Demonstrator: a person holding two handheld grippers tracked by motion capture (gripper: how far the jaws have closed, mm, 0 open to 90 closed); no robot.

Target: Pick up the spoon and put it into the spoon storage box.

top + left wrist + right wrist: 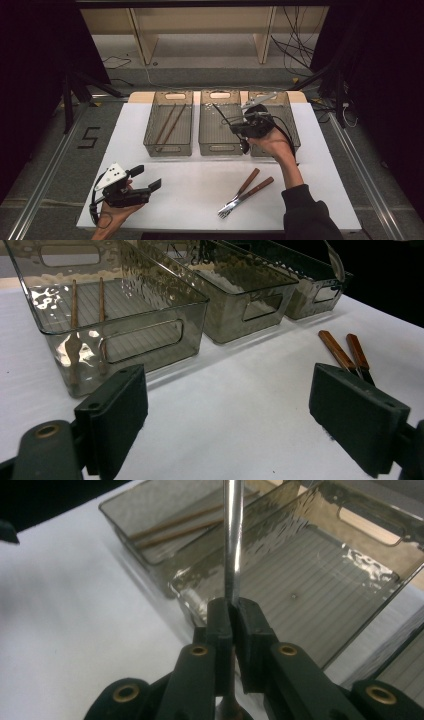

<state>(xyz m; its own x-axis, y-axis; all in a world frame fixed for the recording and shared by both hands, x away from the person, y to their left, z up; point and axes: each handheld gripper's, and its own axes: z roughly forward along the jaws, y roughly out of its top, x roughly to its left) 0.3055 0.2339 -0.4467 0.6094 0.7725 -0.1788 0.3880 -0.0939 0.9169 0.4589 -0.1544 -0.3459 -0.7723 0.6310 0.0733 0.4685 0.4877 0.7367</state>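
My right gripper (233,612) is shut on a slim shiny metal utensil (233,540), whose shaft runs forward out of the jaws over the middle clear bin (350,610). From above, the right gripper (235,126) hovers at the front of the middle bin (220,148) and the right bin (295,131), with the utensil's thin shaft (222,114) pointing back-left. I cannot make out which end is which. My left gripper (146,177) rests open near the table's front left corner. Its jaws (227,425) stand wide apart over bare white table.
The left bin (168,149) holds two brown chopsticks (170,124), also seen as chopsticks (87,300). Two wooden-handled forks (245,192) lie at the front right of the table; their handles (345,352) sit beyond my left gripper's right jaw. The white tabletop (200,175) spreads between both grippers.
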